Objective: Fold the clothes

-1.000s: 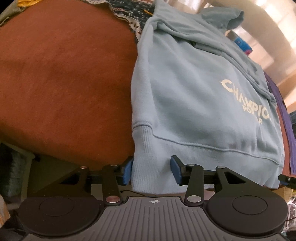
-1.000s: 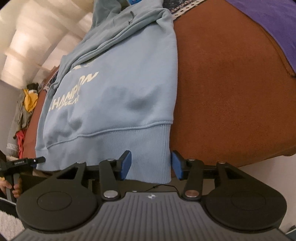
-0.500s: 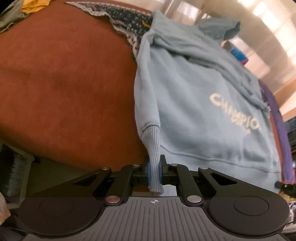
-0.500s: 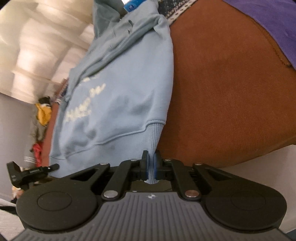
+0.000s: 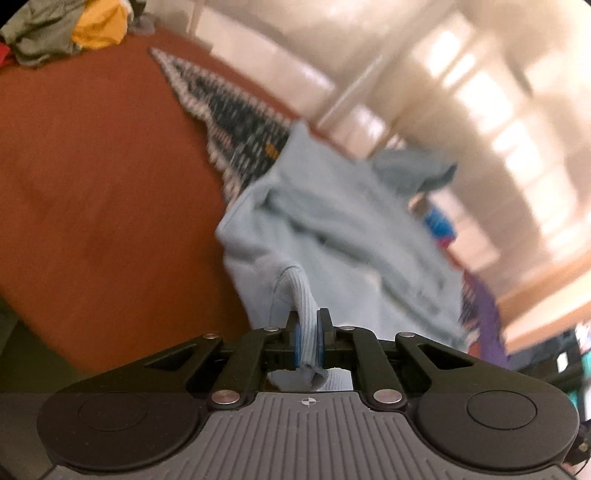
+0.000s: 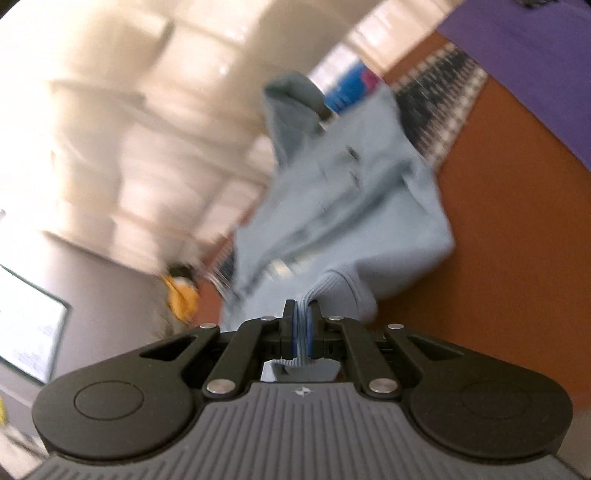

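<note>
A light blue sweatshirt [image 5: 332, 236] lies on a rust-brown surface [image 5: 92, 192], its lower part lifted and bunched toward the collar end. My left gripper [image 5: 309, 334] is shut on the ribbed hem at the sweatshirt's left corner. In the right wrist view the same sweatshirt [image 6: 343, 206] rises from the brown surface [image 6: 517, 229], and my right gripper [image 6: 302, 328] is shut on the ribbed hem at its right corner. Both views are blurred by motion, and the chest print is hidden.
A dark patterned cloth [image 5: 229, 110] lies beyond the sweatshirt's collar. A purple garment [image 6: 535, 66] covers the right side of the surface. A heap of yellow and grey-green clothes [image 5: 70, 29] sits at the far left. Cream walls and shelves stand behind.
Both grippers closed on the hem corners a second ago and have since lifted and carried the hem forward toward the collar, folding the sweatshirt's lower part over.
</note>
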Motion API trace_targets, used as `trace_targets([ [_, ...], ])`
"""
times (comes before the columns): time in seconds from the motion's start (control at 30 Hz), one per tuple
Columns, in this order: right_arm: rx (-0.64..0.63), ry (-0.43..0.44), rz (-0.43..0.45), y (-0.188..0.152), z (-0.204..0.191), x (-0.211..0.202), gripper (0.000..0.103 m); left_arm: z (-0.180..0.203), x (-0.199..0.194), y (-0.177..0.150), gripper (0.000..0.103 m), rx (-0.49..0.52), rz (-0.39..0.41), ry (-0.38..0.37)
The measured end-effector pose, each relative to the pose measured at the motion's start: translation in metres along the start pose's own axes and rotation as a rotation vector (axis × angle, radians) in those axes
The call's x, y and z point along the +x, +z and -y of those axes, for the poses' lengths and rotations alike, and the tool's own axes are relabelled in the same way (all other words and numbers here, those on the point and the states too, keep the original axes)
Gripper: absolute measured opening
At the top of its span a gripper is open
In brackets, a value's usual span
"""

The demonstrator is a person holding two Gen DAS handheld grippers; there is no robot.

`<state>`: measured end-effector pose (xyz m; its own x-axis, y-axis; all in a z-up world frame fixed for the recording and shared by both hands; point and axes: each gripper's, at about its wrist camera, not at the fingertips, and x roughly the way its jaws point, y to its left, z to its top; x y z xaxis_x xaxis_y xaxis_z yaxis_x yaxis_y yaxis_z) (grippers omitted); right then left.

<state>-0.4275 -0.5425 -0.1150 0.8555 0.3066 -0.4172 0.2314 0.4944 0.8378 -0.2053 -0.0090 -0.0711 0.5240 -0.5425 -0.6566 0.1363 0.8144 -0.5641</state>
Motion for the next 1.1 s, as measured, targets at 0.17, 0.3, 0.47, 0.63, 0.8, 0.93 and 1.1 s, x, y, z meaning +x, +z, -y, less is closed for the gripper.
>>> trace_targets([
  [0.17,0.06,0.091,0.08,0.058,-0.016,0.025,0.005,0.029,0.018,0.049,0.003,0.0,0.091,-0.054],
  [0.3,0.111,0.111,0.145,0.098,-0.022,0.046,0.005,0.041,0.052,0.093,0.003,0.004,0.123,-0.102],
  [0.47,0.164,0.051,0.216,0.139,-0.03,0.078,0.005,0.044,0.117,0.145,0.003,-0.002,0.099,-0.16],
  [0.63,0.18,-0.029,0.264,0.174,-0.035,0.107,0.005,0.048,0.176,0.183,0.003,0.008,0.054,-0.172],
  [0.8,0.19,-0.105,0.255,0.207,-0.032,0.142,0.005,0.052,0.222,0.208,0.004,-0.005,0.024,-0.153],
  [0.93,0.196,-0.132,0.226,0.23,-0.017,0.175,0.005,0.05,0.253,0.217,0.004,-0.024,0.009,-0.102],
  [1.1,0.215,-0.139,0.182,0.256,0.002,0.208,0.005,0.049,0.284,0.226,0.004,-0.071,0.002,-0.062],
])
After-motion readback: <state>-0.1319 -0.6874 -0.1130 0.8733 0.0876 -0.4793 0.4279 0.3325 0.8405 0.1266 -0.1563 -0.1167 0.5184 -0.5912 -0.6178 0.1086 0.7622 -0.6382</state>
